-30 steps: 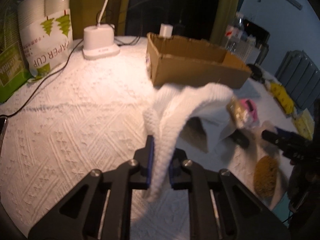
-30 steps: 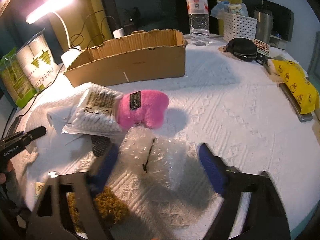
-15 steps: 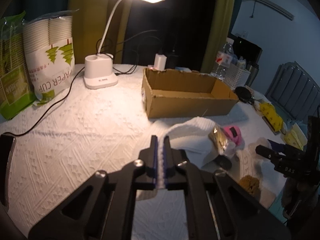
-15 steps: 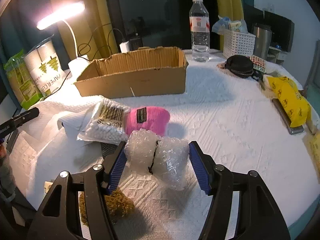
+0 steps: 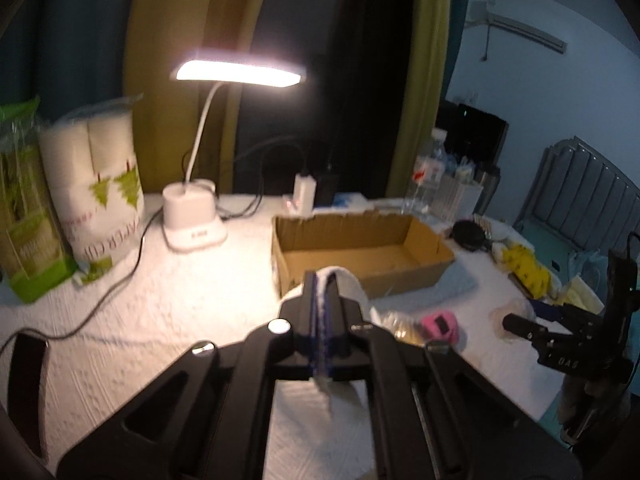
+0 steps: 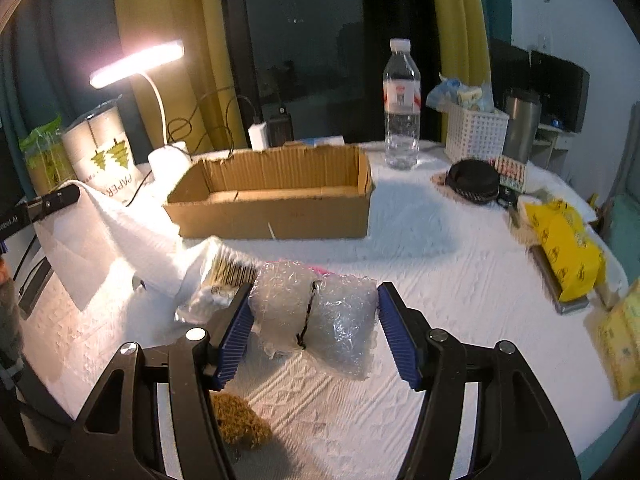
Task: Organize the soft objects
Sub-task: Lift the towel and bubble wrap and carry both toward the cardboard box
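The cardboard box [image 6: 276, 196] on the bench [image 6: 440, 280] has nothing in it, so I judge that the sorting is only at its beginning: no soft thing is put away yet.

The left tool [image 5: 320, 320] is pressed together on a fold of the white towel [image 6: 120, 232], and the cloth hangs from it above the bench, just in front of the box. The right tool [image 6: 316, 320] stands wide, with both pads against the sides of the bubble wrap bundle [image 6: 316, 312], which is tied in the middle with a dark twist; it seems lifted a little.

On the bench near the bundle are the pink plush piece [image 5: 440, 326], the bag of cotton swabs [image 6: 224, 276] and a brownish sponge [image 6: 238, 420]. All these wait to be placed.
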### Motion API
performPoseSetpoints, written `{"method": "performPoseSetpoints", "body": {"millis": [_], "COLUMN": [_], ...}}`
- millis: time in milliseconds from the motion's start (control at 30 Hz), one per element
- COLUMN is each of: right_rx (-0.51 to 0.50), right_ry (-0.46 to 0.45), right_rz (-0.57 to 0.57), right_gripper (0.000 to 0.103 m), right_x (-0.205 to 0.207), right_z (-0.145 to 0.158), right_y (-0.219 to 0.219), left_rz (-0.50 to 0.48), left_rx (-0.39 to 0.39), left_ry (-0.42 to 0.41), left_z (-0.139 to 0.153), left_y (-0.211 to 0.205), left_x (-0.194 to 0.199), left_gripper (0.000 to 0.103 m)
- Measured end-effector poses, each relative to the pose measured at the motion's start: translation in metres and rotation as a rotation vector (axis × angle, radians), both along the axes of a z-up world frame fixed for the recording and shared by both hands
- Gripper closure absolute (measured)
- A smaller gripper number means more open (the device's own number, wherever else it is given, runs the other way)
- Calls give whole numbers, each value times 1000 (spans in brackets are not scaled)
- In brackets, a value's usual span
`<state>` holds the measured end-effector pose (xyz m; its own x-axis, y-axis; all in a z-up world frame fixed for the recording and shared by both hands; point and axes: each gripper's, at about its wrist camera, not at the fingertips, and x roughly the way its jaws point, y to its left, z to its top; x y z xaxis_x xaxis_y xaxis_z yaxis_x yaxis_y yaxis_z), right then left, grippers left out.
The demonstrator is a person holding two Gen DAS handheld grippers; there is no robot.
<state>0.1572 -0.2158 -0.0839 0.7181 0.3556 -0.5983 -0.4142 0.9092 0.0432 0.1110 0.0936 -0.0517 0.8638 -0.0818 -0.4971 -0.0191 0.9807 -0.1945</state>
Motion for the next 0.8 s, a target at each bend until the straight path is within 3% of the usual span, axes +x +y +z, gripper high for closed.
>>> {"method": "performPoseSetpoints", "body": {"millis": [433, 800], "right_rx": [6, 9], "right_ry": [-90, -141], "right_rz": [41, 72], "right_gripper": [38, 38], "right_x": [22, 61], "right_z": [37, 56], "right_y": [9, 7], "left_rz": [-29, -71], "left_rx": [22, 20], "left_ry": [-98, -113], "left_z": [49, 61], "left_y": [-13, -43], "left_x": [26, 68], "left_gripper": [101, 101]}}
